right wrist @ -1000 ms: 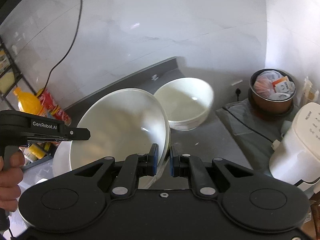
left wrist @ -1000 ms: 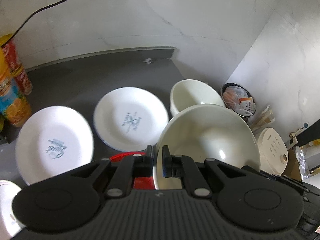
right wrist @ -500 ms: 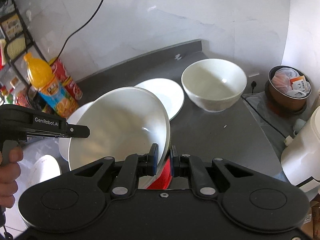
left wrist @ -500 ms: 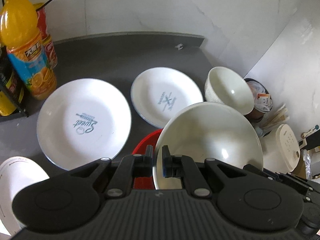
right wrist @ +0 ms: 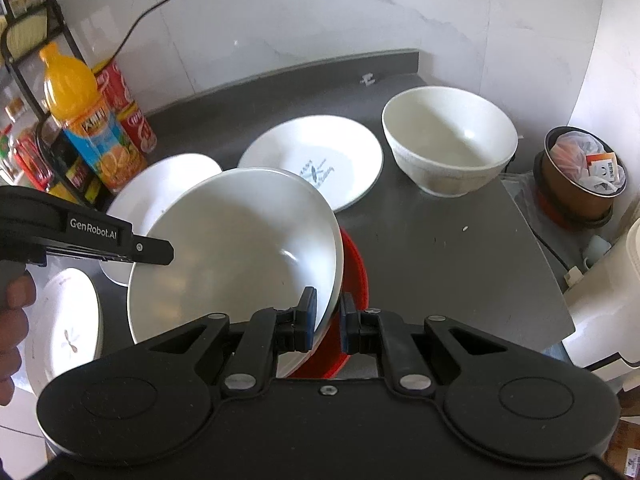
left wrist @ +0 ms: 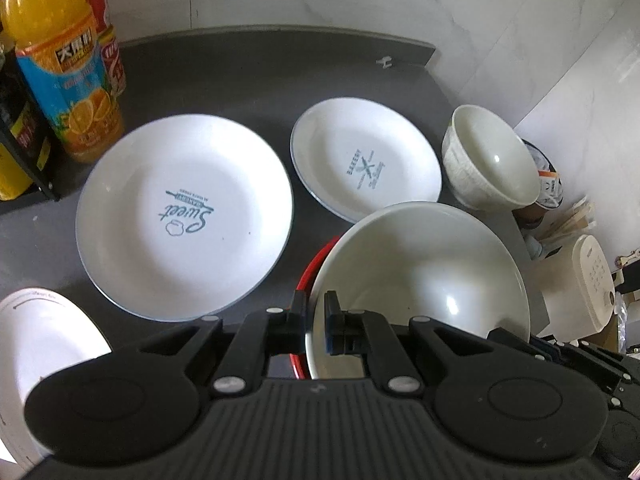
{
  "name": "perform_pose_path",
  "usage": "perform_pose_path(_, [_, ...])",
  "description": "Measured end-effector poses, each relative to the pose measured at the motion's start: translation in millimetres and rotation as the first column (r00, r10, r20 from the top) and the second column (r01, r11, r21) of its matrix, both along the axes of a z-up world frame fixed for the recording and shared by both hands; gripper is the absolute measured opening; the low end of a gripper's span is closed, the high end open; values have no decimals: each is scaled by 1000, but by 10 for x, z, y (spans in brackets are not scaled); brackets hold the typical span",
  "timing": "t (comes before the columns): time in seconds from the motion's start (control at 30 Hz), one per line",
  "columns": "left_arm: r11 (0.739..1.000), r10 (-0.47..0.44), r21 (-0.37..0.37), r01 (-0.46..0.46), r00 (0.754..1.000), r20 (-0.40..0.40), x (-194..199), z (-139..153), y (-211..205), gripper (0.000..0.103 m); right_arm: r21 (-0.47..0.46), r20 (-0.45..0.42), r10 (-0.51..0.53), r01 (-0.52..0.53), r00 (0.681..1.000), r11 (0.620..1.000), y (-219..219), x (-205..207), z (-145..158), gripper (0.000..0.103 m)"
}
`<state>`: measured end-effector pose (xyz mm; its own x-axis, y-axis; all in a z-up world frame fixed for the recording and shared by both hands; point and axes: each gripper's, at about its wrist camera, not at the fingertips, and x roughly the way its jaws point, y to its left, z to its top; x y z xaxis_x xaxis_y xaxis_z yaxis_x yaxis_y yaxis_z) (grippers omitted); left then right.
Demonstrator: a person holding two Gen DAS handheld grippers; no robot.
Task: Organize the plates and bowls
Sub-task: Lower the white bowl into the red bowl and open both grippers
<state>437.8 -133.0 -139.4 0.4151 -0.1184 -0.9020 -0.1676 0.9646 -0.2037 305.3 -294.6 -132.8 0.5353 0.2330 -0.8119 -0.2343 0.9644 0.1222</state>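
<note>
Both grippers hold one large white bowl (right wrist: 236,252), tilted, above a red dish (right wrist: 354,272). My right gripper (right wrist: 327,316) is shut on its near right rim. My left gripper (left wrist: 316,320) is shut on the left rim of the same large bowl (left wrist: 420,280), with the red dish (left wrist: 316,256) showing below it. On the dark counter lie a large "Sweet" plate (left wrist: 184,216), a smaller printed plate (left wrist: 366,164) and a deep white bowl (left wrist: 492,168). The deep bowl (right wrist: 448,140) stands far right of the smaller plate (right wrist: 316,160).
Another white plate (left wrist: 40,340) sits at the near left. An orange juice bottle (left wrist: 64,76) and red cans (right wrist: 128,112) stand by a black rack at the left. Off the counter's right edge are a bin (right wrist: 580,172) and a white appliance (left wrist: 588,280). A hand (right wrist: 12,300) grips the left tool.
Both grippers have carried the large bowl back from the wall and the deep bowl, toward the near side. The red dish and the juice bottle have come into view.
</note>
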Motion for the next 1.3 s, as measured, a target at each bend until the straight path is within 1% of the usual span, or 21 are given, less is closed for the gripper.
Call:
perform_pose_path(0.13, [1000,-5,-2,5,1000,-18,5,-85,10,7,-38,-8,8,-8,1000,999,46,-5,-48,12])
perform_pose_path(0.33, [999,-30,31,30,1000,7,15,-85,-48,7,-98,-12,13,-14,1000,995,126,21,-129,12])
perform_pose_path(0.57, [999,-37,24,37,999,0,6,-90,-46,7,-115,1,27,-27,1000,993,140,38,-122,12])
perform_pose_path(0.7, [999,-30,-24,29,998,-55,-23,-188,-57,7,-156,10,28,-26,1000,987,138,35,-125,12])
perform_pose_path(0.8, [999,-38,-9,37,997,-66,-73,-238,-113,7,-145,2,17,-17,1000,989,75,45,-137,12])
perform_pose_path(0.97, [999,-46,10,46,997,-56,-89,-188,-147,8,-149,18,33,-30,999,988,79,60,-139,14])
perform_pose_path(1.07, [998,-42,38,43,999,-20,-74,-66,-147,10,-147,17,36,-33,999,989,69,64,-148,14])
perform_pose_path(1.13, [999,-40,30,40,999,18,-82,49,-136,11,-115,12,32,-30,999,993,28,64,-129,15])
perform_pose_path(1.2, [999,-33,26,32,999,41,-72,149,-132,11,-65,14,24,-23,1000,998,-32,73,-89,17])
perform_pose_path(1.27, [999,-29,39,27,998,58,-40,222,-149,12,-35,21,16,-16,1000,999,-88,85,-51,27])
perform_pose_path(1.3, [999,-31,43,28,998,62,-16,248,-162,12,-18,24,11,-10,1000,1000,-130,97,-30,29])
